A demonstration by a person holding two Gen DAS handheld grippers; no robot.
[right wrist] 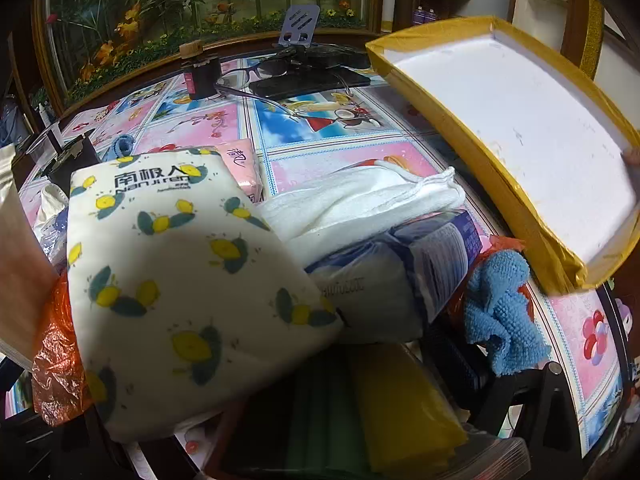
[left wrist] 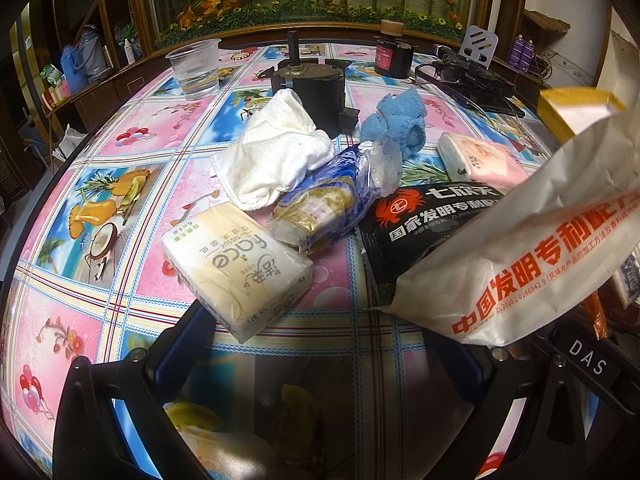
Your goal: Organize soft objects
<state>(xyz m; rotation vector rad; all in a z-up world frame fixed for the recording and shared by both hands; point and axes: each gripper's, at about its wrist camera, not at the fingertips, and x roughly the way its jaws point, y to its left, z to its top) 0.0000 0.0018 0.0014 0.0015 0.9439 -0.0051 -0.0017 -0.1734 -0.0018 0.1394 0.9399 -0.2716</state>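
Observation:
In the left wrist view my left gripper [left wrist: 320,360] is open; its fingers [left wrist: 176,340] flank a cream tissue pack [left wrist: 236,268]. Behind lie a white towel [left wrist: 276,152], a blue-and-gold wrapped pack [left wrist: 324,208], a blue cloth [left wrist: 396,124], a pink tissue pack [left wrist: 480,160], a black crab-logo pouch [left wrist: 424,216] and a white bag with orange print [left wrist: 520,260]. In the right wrist view a lemon-print tissue pack [right wrist: 180,280] fills the front and hides my right gripper's fingers. Beside it lie a white towel [right wrist: 360,200], a blue-white pack [right wrist: 400,276] and a blue cloth [right wrist: 500,312].
A yellow-rimmed white box [right wrist: 500,128] is tilted at right, with a hand at its edge. A plastic cup [left wrist: 196,68], a black motor [left wrist: 308,84], a dark jar [left wrist: 392,52], glasses and a phone [right wrist: 308,80] stand at the back of the patterned tablecloth [left wrist: 120,220].

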